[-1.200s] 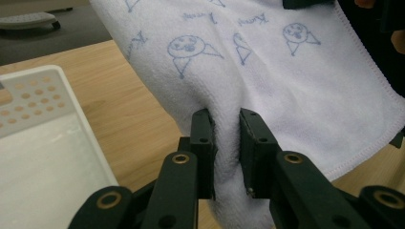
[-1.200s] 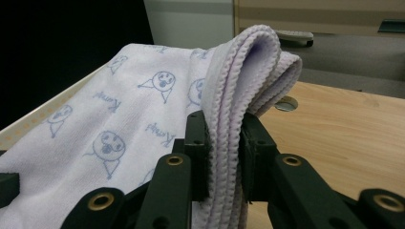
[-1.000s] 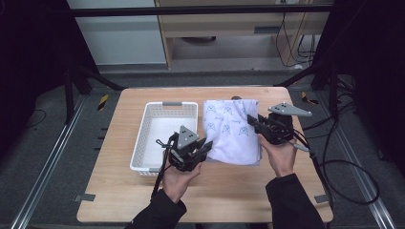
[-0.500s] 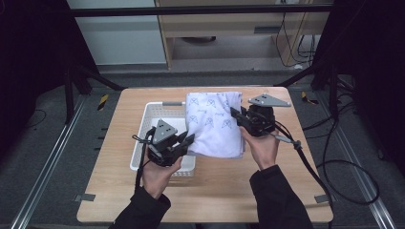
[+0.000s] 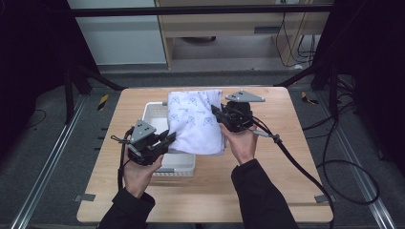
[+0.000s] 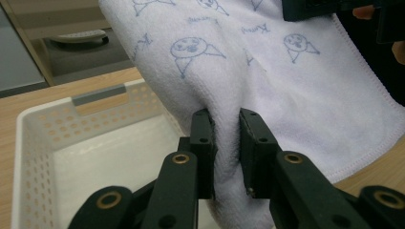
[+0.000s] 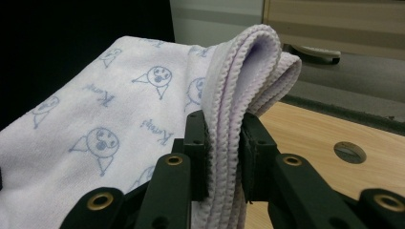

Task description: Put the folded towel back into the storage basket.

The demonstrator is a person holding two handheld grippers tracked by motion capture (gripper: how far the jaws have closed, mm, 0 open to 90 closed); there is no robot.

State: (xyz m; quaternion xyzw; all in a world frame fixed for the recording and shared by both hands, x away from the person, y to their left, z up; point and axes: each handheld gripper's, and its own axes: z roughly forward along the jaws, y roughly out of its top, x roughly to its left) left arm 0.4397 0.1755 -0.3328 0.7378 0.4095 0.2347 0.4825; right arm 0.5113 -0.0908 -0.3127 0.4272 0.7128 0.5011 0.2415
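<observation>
White towel (image 5: 197, 121) with blue cartoon faces, perhaps lilac-tinged; white perforated basket (image 5: 154, 112)

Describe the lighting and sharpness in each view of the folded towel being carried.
High view: the wooden table is evenly lit, the sides of the room fall into black. Left gripper view: the towel is sharp at the jaws, the basket slightly soft. Right gripper view: towel hem crisp, dark upper left, blurred background.
</observation>
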